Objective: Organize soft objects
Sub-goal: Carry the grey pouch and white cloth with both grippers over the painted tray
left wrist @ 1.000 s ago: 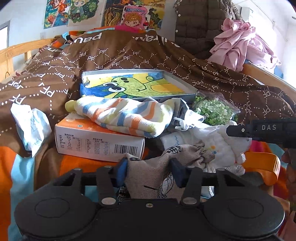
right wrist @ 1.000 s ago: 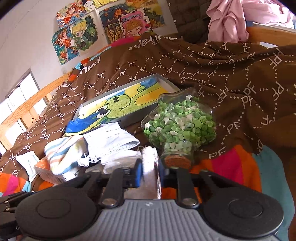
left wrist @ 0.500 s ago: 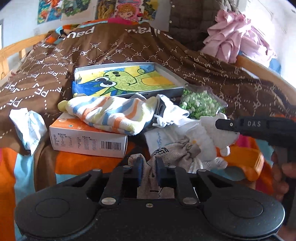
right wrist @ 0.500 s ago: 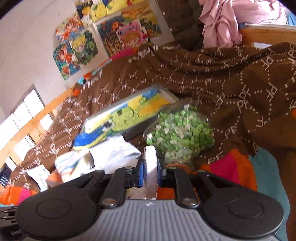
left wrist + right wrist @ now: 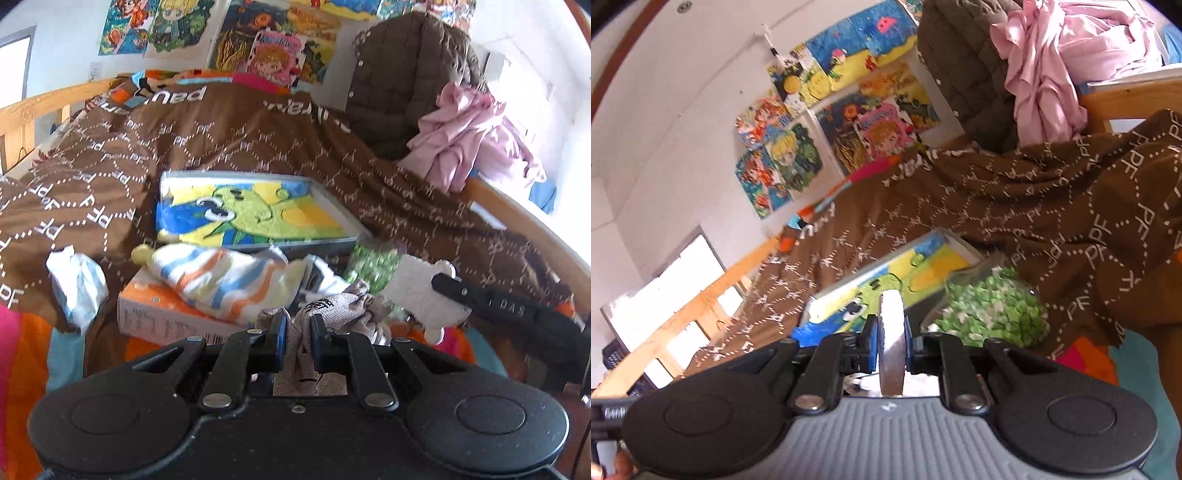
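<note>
My left gripper (image 5: 297, 326) is shut on a grey drawstring cloth pouch (image 5: 332, 306) and holds it above the bed. My right gripper (image 5: 891, 328) is shut on a flat white soft piece (image 5: 891, 343), seen edge-on; in the left wrist view the right gripper (image 5: 480, 299) holds a white fleecy soft toy (image 5: 417, 291). A striped sock (image 5: 225, 280) lies on an orange and white box (image 5: 166, 314). A crumpled white tissue (image 5: 77, 291) lies at the left.
A framed green cartoon picture (image 5: 251, 214) lies on the brown patterned blanket (image 5: 110, 166). A clear bag of green and white bits (image 5: 993, 310) sits beside it. Pink clothes (image 5: 476, 136) and a brown jacket (image 5: 399, 74) are piled at the back right. Wooden bed rails run along both sides.
My left gripper closed on the grey pouch and lifted it. My right gripper rose and tilted upward with the white piece, lifting the white toy off the pile.
</note>
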The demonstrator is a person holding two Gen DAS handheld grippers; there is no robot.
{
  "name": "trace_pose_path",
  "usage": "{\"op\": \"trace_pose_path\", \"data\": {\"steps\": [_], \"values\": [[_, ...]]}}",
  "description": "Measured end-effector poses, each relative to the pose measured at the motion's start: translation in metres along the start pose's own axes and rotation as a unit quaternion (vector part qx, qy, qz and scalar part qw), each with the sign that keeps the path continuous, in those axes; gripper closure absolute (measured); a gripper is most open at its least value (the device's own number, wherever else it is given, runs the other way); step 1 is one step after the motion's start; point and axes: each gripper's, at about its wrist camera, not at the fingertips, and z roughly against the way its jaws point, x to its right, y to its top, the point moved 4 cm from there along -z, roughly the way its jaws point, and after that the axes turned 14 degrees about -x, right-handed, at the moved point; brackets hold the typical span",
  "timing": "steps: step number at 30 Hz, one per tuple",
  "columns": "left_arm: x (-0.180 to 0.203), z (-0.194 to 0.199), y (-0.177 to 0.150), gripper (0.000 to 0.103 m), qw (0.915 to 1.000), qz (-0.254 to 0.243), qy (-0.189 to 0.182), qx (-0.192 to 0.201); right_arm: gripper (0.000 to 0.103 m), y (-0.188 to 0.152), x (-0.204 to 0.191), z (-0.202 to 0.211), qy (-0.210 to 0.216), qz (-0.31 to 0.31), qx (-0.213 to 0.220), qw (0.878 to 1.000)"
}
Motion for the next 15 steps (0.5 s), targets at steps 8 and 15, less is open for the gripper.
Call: {"op": "trace_pose_path", "data": {"steps": [8,15], "values": [[0.007,0.011,0.027,0.089,0.9983,-0.005,-0.017,0.055,0.087,0.001,-0.006,-0.002,0.014,0.010,0.011,1.000],[-0.006,0.010,0.063,0.089,0.9934,0.030,-0.005,0.111,0.087,0.033,-0.024,-0.040,0.036,0.026,0.034,0.998]]}}
